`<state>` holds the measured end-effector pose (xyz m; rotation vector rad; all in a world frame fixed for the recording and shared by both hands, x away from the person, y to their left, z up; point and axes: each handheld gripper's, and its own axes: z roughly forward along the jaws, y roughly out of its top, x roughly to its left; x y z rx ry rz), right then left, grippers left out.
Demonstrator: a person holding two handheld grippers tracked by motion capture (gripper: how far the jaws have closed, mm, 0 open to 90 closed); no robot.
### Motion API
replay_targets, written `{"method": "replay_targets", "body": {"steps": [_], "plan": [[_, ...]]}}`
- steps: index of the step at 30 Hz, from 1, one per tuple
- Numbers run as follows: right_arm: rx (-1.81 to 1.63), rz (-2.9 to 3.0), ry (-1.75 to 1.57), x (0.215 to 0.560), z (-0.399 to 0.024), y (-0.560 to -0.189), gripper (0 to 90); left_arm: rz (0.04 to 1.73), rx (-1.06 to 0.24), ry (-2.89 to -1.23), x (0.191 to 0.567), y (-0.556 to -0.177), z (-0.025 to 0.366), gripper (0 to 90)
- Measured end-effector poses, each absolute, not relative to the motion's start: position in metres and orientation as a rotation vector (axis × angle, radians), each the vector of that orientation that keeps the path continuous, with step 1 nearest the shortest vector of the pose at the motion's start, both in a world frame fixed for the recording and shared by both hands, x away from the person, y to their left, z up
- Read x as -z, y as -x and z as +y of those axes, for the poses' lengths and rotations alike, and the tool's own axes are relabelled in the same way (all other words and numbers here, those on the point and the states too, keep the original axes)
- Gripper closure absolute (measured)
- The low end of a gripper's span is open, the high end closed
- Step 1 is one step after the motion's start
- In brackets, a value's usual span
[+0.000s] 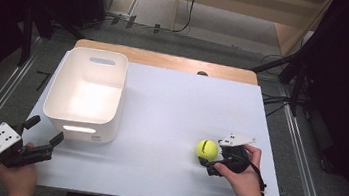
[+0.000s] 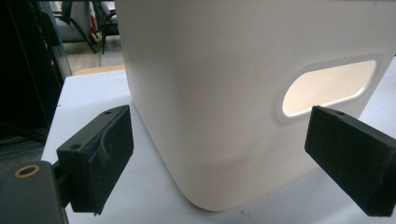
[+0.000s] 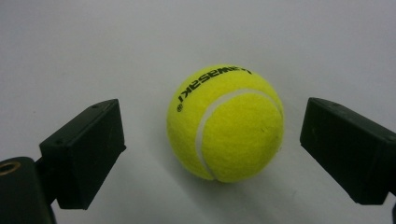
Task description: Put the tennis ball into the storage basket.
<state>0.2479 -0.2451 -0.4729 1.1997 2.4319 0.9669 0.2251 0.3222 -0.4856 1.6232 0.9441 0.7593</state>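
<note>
- The left gripper (image 1: 43,133) sits at the near left corner of the white table (image 1: 171,107), held in the person's left hand (image 1: 16,177). Its jaws stand wide apart with nothing between them, pointing toward the bin just ahead.
- In the left gripper view the left gripper (image 2: 219,154) faces the bin's near wall, with a jaw to either side of the rounded corner and neither touching it.
- A white plastic bin (image 1: 56,98) stands upright on the left part of the table, just beyond the left gripper. It has a handle slot (image 2: 327,86) cut into the near wall and another in the far wall. The inside that shows from above is bare and brightly lit.
- A yellow-green tennis ball (image 1: 207,149) rests on the table's right part, well apart from the bin. Black lettering runs across its top (image 3: 226,123).
- The right gripper (image 1: 211,160), in the right hand (image 1: 241,174), lies just beside the ball. Its jaws are spread, one on each side of the ball, with a gap visible at both sides in the right gripper view (image 3: 212,154).
</note>
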Motion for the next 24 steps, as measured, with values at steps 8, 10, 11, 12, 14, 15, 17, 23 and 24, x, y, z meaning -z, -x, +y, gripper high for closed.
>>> {"method": "replay_targets", "body": {"steps": [8,10,11,12,14,15,17,23,24], "plan": [[-0.915,2.472,-1.208,0.477,-0.239,-0.254,5.8,0.945,-0.758,-1.622,0.486,-0.225,0.322,7.9],[-0.904,2.475,-1.219,0.478,-0.237,-0.255,6.1,0.944,-0.758,-1.621,0.486,-0.225,0.322,7.9],[-0.890,2.478,-1.222,0.479,-0.236,-0.256,9.4,0.944,-0.758,-1.621,0.486,-0.225,0.322,7.9],[-0.886,2.466,-1.222,0.479,-0.236,-0.256,12.4,0.944,-0.756,-1.622,0.485,-0.225,0.323,7.9],[-0.874,2.464,-1.249,0.481,-0.234,-0.257,12.5,0.944,-0.754,-1.619,0.485,-0.225,0.323,7.9],[-0.867,2.466,-1.253,0.482,-0.233,-0.258,12.6,0.944,-0.753,-1.619,0.485,-0.225,0.323,7.9],[-0.841,2.472,-1.260,0.483,-0.231,-0.260,13.5,0.945,-0.753,-1.617,0.485,-0.225,0.323,7.9],[-0.806,2.456,-1.293,0.485,-0.230,-0.264,21.4,0.945,-0.754,-1.617,0.485,-0.226,0.323,7.9],[-0.803,2.454,-1.296,0.486,-0.230,-0.265,21.9,0.945,-0.754,-1.617,0.485,-0.226,0.323,7.9]]}}
